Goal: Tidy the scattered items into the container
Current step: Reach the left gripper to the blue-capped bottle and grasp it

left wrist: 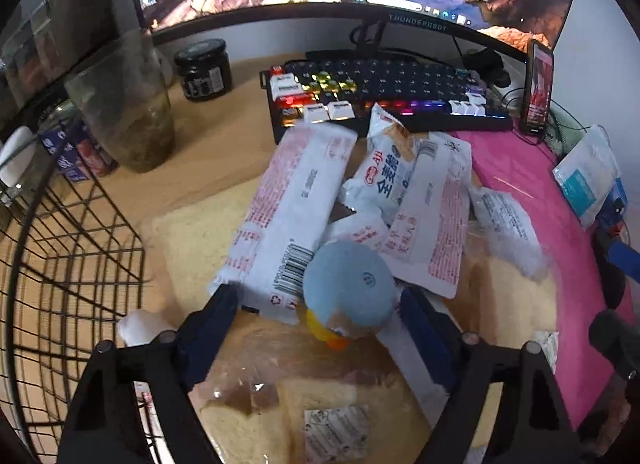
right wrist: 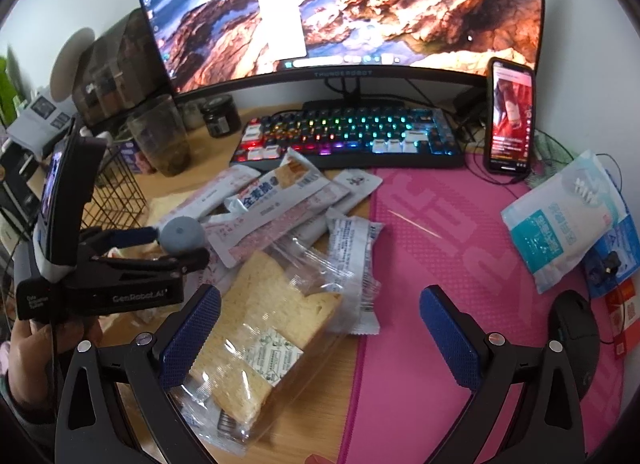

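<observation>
The blue plush ball (left wrist: 347, 284) lies on the snack packets on the counter, between my left fingers (left wrist: 222, 304), which are spread on both sides, not pressing. It is round, without long axis. The wire basket (left wrist: 72, 248) waits to the left. My right fingers (right wrist: 192, 324) are spread, empty.

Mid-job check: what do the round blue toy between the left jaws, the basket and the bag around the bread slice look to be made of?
Blue toy: probably soft plush; matte, fuzzy surface, no shine.
Basket: thin black wire grid, likely coated metal; you see the desk through it.
Bread bag: clear thin plastic film; glossy wrinkles, and the slice shows through.
</observation>
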The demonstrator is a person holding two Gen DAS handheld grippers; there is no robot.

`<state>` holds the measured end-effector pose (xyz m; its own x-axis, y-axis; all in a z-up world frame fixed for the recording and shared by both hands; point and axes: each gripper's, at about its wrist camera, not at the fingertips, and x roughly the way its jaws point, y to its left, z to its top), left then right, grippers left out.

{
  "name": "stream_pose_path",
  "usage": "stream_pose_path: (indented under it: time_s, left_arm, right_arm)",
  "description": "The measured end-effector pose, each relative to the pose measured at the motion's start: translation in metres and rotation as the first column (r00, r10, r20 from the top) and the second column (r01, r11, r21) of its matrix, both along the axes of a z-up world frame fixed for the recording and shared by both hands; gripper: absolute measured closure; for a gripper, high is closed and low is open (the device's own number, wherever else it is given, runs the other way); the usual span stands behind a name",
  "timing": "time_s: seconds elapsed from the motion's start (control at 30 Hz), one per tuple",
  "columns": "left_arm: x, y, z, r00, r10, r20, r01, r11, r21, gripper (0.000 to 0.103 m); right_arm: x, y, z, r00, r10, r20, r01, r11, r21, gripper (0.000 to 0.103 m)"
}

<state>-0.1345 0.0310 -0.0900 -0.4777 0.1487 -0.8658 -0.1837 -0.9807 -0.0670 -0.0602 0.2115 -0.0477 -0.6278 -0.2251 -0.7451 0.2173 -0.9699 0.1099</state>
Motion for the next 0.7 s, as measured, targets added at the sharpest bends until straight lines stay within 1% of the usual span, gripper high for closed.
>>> stream_pose_path:
  time_s: [0.03, 0.1, 0.13, 0.17, 0.2, 0.33, 0.47, 0.6, 0.7]
  left_arm:
    - [0.000, -0.001, 0.000, 1.000, 0.000, -0.002, 0.000, 1.000, 0.009, 0.019]
    - [0.000, 0.000, 0.002, 1.000, -0.001, -0.019, 0.001, 1.000, 0.007, 0.028]
    - [0.001, -0.001, 0.003, 1.000, 0.008, -0.028, -0.008, 1.000, 0.005, 0.037]
    - [0.001, -0.002, 0.004, 0.999, 0.022, -0.037, -0.021, 1.000, 0.008, 0.049]
    - [0.001, -0.006, 0.005, 0.998, 0.043, -0.042, -0.042, 0.999, 0.019, 0.055]
    - [-0.001, -0.012, 0.004, 0.998, 0.061, -0.029, -0.060, 0.997, 0.042, 0.056]
    - [0.004, -0.014, 0.007, 0.997, 0.062, -0.039, -0.060, 0.997, 0.049, 0.057]
    - [0.010, -0.018, 0.016, 0.996, 0.071, -0.060, -0.067, 0.995, 0.076, 0.057]
    - [0.017, -0.018, 0.029, 0.995, 0.061, -0.085, -0.053, 0.995, 0.086, 0.057]
  right_arm:
    - [0.000, 0.000, 0.000, 1.000, 0.001, -0.001, -0.001, 1.000, -0.002, 0.001]
    - [-0.001, 0.001, 0.000, 1.000, 0.000, 0.001, 0.000, 1.000, -0.005, 0.001]
    - [-0.001, 0.002, 0.000, 1.000, -0.002, 0.001, 0.002, 1.000, -0.007, 0.001]
    - [-0.001, 0.003, 0.000, 1.000, -0.005, 0.001, 0.005, 1.000, -0.009, 0.001]
    - [-0.002, 0.004, 0.000, 1.000, -0.007, 0.003, 0.007, 1.000, -0.012, 0.001]
    - [-0.002, 0.005, 0.000, 1.000, -0.006, 0.002, 0.006, 1.000, -0.011, 0.001]
    - [-0.003, 0.005, -0.002, 1.000, -0.002, 0.013, 0.002, 1.000, -0.016, 0.001]
    - [-0.001, 0.004, 0.001, 1.000, 0.001, 0.002, -0.001, 1.000, -0.013, 0.001]
    - [-0.001, 0.003, 0.001, 1.000, 0.001, -0.004, -0.001, 1.000, -0.005, 0.001]
